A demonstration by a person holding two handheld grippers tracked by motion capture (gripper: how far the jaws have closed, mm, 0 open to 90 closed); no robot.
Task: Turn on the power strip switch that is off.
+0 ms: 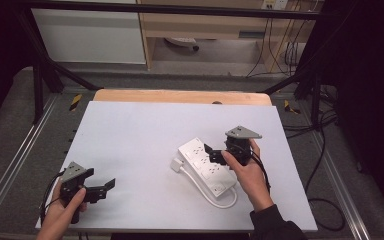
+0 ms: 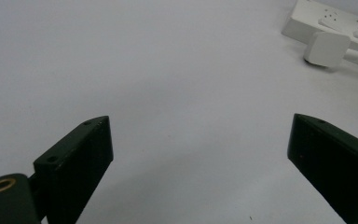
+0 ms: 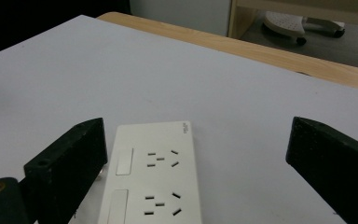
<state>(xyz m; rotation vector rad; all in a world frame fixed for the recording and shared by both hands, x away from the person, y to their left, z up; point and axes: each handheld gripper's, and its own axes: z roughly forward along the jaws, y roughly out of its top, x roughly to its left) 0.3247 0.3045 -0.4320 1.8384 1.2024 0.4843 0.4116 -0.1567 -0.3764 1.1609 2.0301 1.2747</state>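
A white power strip point(image 1: 205, 166) lies at an angle on the white table top point(image 1: 135, 135), right of centre. Its white plug point(image 1: 176, 165) rests just left of it, and its cable point(image 1: 226, 202) loops round the near end. My right gripper point(image 1: 211, 154) hovers open over the strip's middle, pointing left. In the right gripper view the strip point(image 3: 154, 177) lies between and below the gripper's point(image 3: 198, 123) spread jaws, untouched. My left gripper point(image 1: 105, 187) is open near the front left corner, over bare table. In the left gripper view that gripper point(image 2: 200, 122) faces the strip point(image 2: 328, 18) and plug point(image 2: 326, 46), far off.
A wooden edge point(image 1: 180, 96) borders the table's far side. Black frame bars point(image 1: 40, 85) stand at the back corners. Cables point(image 1: 325, 200) trail on the floor to the right. A wooden cabinet point(image 1: 205, 25) stands beyond the table.
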